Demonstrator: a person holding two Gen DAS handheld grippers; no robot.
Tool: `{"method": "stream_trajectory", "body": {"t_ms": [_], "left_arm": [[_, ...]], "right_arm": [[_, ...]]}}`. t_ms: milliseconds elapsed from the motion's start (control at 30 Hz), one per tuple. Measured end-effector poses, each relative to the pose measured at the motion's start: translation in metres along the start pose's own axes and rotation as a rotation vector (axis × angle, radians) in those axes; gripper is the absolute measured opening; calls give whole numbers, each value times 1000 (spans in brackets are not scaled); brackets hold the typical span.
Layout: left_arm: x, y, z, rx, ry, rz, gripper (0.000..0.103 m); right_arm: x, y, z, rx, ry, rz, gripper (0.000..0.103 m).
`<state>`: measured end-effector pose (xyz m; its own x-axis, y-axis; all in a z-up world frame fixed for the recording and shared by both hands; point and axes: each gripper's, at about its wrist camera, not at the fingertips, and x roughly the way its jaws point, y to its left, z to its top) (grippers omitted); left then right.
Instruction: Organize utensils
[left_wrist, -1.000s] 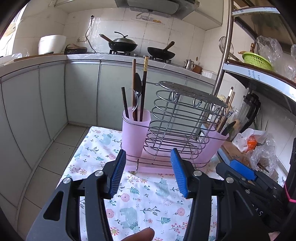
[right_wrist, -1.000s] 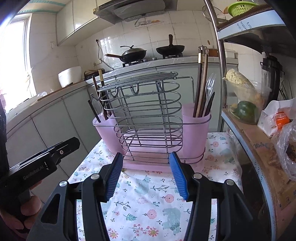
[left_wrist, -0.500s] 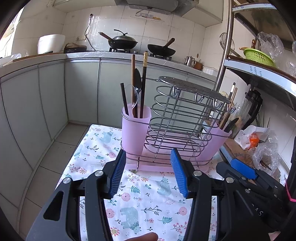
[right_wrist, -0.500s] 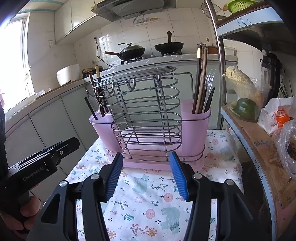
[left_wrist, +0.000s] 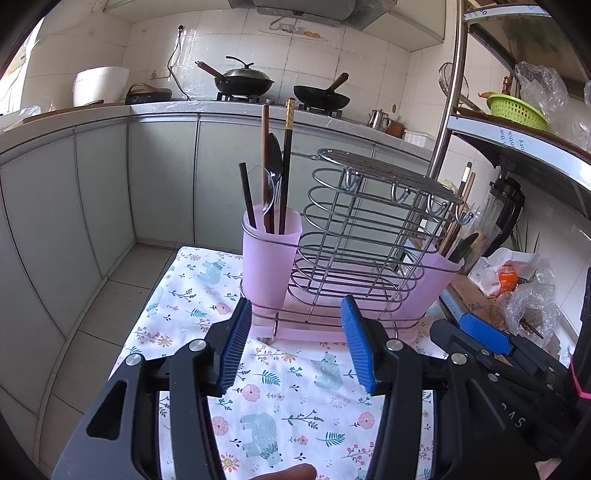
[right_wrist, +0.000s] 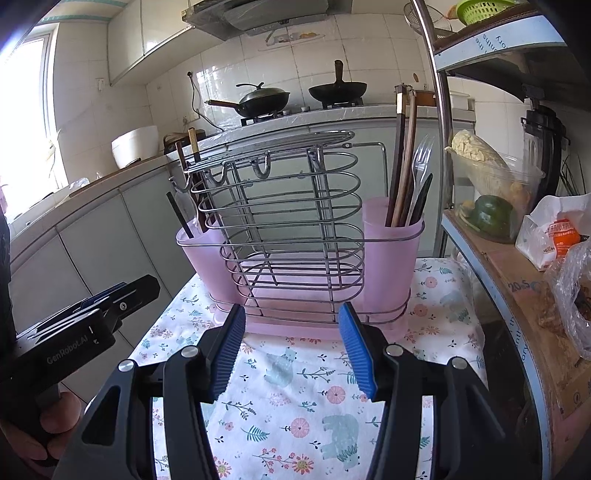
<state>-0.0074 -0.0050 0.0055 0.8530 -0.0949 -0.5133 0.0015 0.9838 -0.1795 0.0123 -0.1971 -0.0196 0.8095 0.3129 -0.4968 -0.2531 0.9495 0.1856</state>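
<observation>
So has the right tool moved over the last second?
Yes. The right tool has crept closer to the pink utensil holder with its wire rack, which now looms larger against the counter.

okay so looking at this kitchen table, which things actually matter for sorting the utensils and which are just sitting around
For the job:
- pink utensil holder
- wire rack
- chopsticks
- clear plastic fork
- clear plastic spoon

Just lying about:
- woks
- green basket
- blender
- orange packet

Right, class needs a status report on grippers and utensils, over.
Left gripper open, empty. Right gripper open, empty. Utensils upright in pink cups of rack. Nothing in the way.
</observation>
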Motion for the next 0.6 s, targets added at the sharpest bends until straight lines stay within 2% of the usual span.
{"method": "stream_trajectory", "body": {"t_ms": [600], "left_arm": [[2, 1, -3, -1, 5, -3, 51]], "right_arm": [[3, -1, -3, 1, 6, -5, 52]]}}
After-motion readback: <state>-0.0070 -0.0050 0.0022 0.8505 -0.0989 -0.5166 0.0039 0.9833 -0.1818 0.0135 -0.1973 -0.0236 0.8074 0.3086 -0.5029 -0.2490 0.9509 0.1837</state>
